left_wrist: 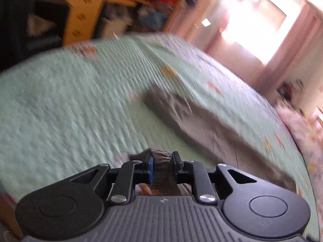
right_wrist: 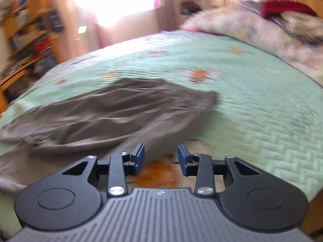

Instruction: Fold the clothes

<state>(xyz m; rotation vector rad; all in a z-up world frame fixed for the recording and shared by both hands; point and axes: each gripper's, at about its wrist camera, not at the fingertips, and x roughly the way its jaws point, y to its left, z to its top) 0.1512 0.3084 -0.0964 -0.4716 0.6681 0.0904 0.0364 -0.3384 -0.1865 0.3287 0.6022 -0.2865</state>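
Note:
A grey-brown garment [right_wrist: 113, 109] lies spread and wrinkled on the green quilted bedspread [right_wrist: 252, 92]. In the left wrist view the garment [left_wrist: 201, 119] stretches away to the right. My left gripper [left_wrist: 162, 159] is shut on a gathered, elasticated edge of the garment. My right gripper [right_wrist: 160, 157] is open and empty, just in front of the garment's near edge, above the bed's near edge. Both views are blurred by motion.
Pillows and a red cloth [right_wrist: 282, 10] lie at the head of the bed. A wooden drawer unit [left_wrist: 80, 14] and cluttered shelves [right_wrist: 26, 28] stand beyond the bed. A bright window with pink curtains [right_wrist: 119, 2] is behind. The wooden floor [right_wrist: 159, 173] shows below my right gripper.

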